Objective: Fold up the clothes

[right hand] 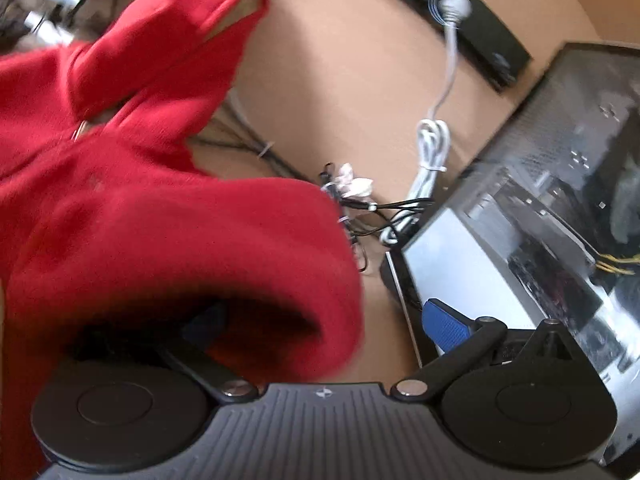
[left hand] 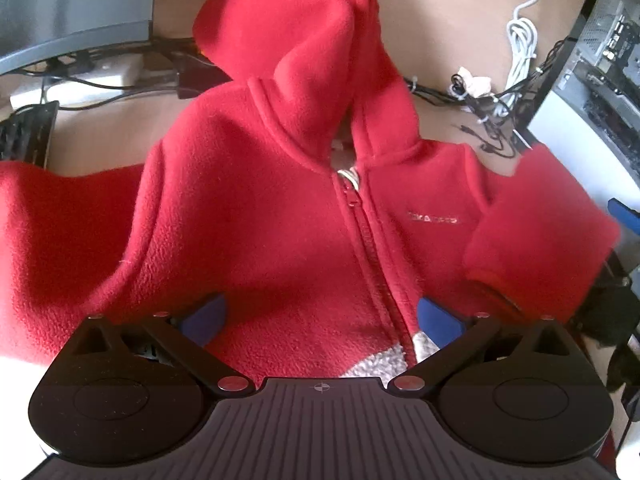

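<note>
A red fleece hoodie (left hand: 260,220) lies front up on the tan table (left hand: 440,20), zipped, with its hood (left hand: 304,40) pointing away from me. My left gripper (left hand: 322,318) hovers open over the lower front, its blue pads (left hand: 440,320) on either side of the zipper (left hand: 372,256). One sleeve (left hand: 540,220) stands bunched up at the right. In the right wrist view that sleeve (right hand: 200,260) drapes over the left finger of my right gripper (right hand: 320,326). Its jaws are wide apart, and only the right blue pad (right hand: 444,328) shows. The hood (right hand: 168,40) lies beyond.
An open computer case (right hand: 540,220) stands close on the right. A coiled white cable (right hand: 430,148) and tangled black wires (left hand: 480,120) lie behind the hoodie. A black keyboard (left hand: 24,136) and a grey monitor (left hand: 72,8) sit at the left. A black bar (right hand: 472,28) lies at the back.
</note>
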